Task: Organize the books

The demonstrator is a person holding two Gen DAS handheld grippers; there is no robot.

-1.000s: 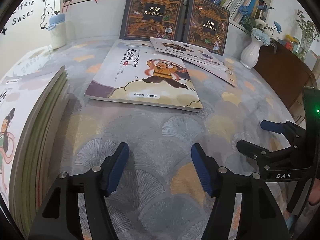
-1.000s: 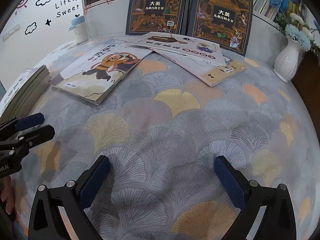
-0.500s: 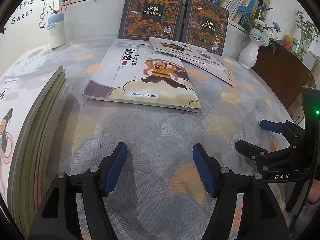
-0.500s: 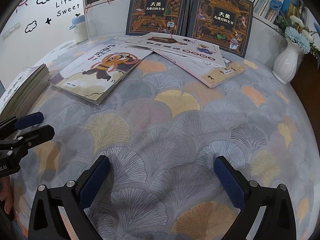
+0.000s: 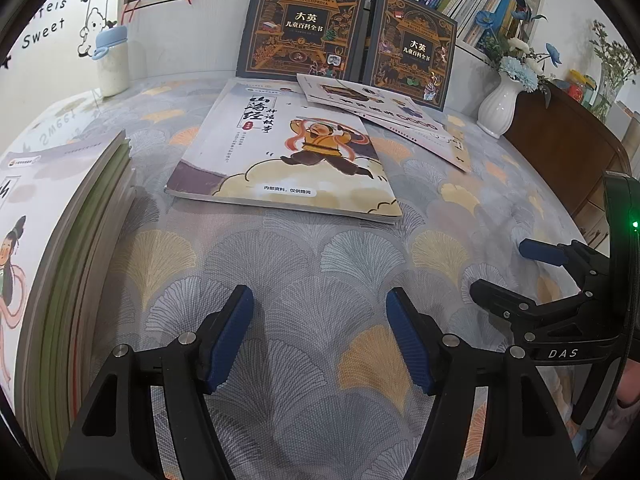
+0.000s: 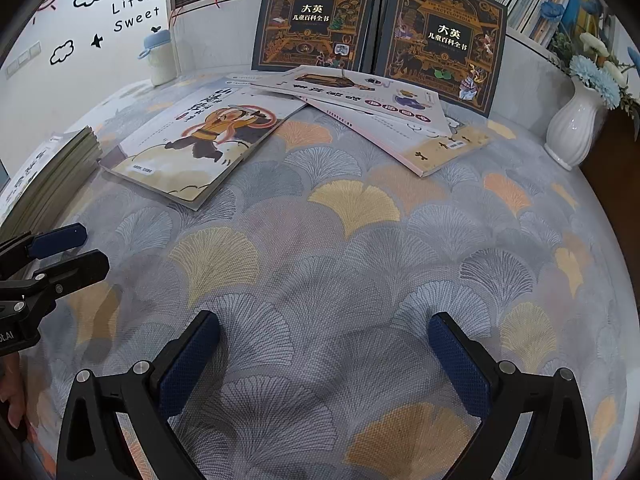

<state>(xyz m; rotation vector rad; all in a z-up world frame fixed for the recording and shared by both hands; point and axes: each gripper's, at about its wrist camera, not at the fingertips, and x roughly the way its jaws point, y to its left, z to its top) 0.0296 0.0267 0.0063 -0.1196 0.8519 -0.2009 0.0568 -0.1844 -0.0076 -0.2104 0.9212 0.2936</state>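
nearest, the left gripper (image 5: 320, 336) hangs over bare woven tablecloth (image 5: 320, 264), its black angular arms ending in ribbed blue pads set partly apart with nothing between them. the right gripper (image 6: 324, 360) hovers beside it over the same cloth, its textured blue pads spread wider and likewise empty. the cloth is a coarse weave printed with fan-shaped ginkgo leaves in grey, yellow and orange. at the left edge sits a stack of thin books (image 5: 68, 240), squared up, soft glossy covers and greenish page edges showing in layers. further on, in the middle of the table, a flat paperback picture book (image 5: 288, 156) lies face up, its cover showing a figure in orange on pale clouds. just behind it, two or three thin booklets (image 6: 372, 104) lie fanned and overlapping, one corner resting on the picture book. behind these, two dark hardcover encyclopedias (image 6: 316, 16) with ornate gold patterning stand upright against the low white shelf wall. a white ribbed vase (image 6: 572, 128) with blue flowers stands at the right, and a pale bottle with a blue cap (image 5: 114, 60) at the far left.
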